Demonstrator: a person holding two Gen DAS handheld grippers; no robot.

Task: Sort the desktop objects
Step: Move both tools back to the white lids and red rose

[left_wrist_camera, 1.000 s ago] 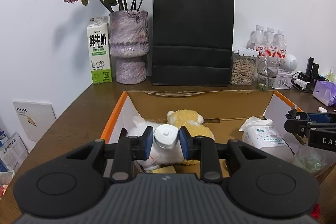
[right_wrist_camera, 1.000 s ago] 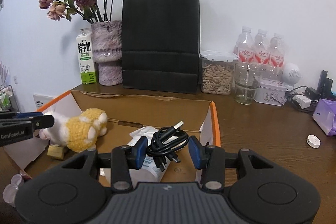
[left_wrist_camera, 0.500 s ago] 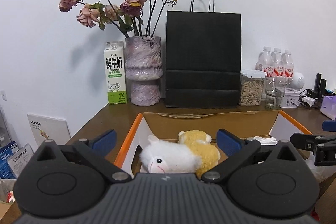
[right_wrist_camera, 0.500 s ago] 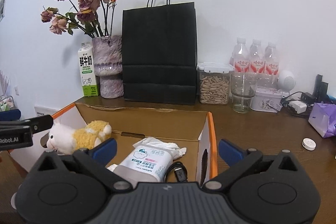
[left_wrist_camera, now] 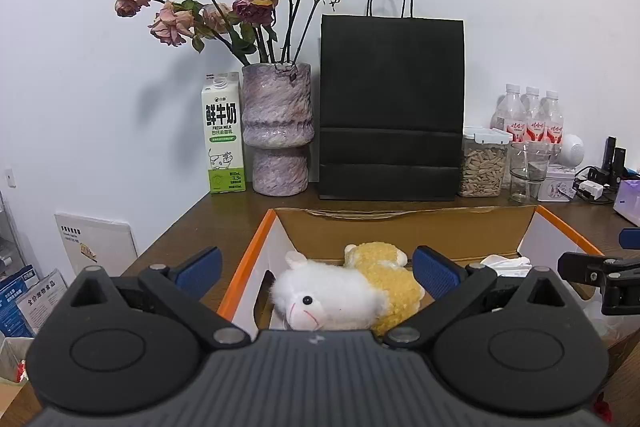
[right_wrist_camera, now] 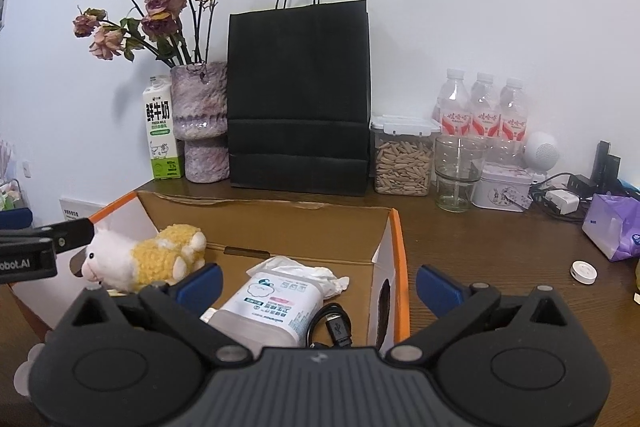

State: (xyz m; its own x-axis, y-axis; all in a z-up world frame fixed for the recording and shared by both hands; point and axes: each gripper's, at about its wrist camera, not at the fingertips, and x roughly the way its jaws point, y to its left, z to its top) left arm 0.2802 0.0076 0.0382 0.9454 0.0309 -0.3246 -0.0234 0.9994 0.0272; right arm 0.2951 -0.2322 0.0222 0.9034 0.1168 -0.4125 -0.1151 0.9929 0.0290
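Both the left gripper [left_wrist_camera: 316, 269] and right gripper [right_wrist_camera: 318, 285] are held with jaws wide apart, nothing between them, above the cardboard box [right_wrist_camera: 394, 251]. A release step seems finished. The white puck [right_wrist_camera: 583, 271], at three o'clock of the box, probably needs fetching next.

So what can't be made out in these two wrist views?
- Near end of the cardboard box: both views, hidden behind the tongs' bodies.
- USB cable: right wrist view, mostly cut off by the right tongs; absent from the left wrist view.
- Wet wipes pack: print too small to read.
- Plush sheep: left wrist view, lower body hidden by the left tongs.
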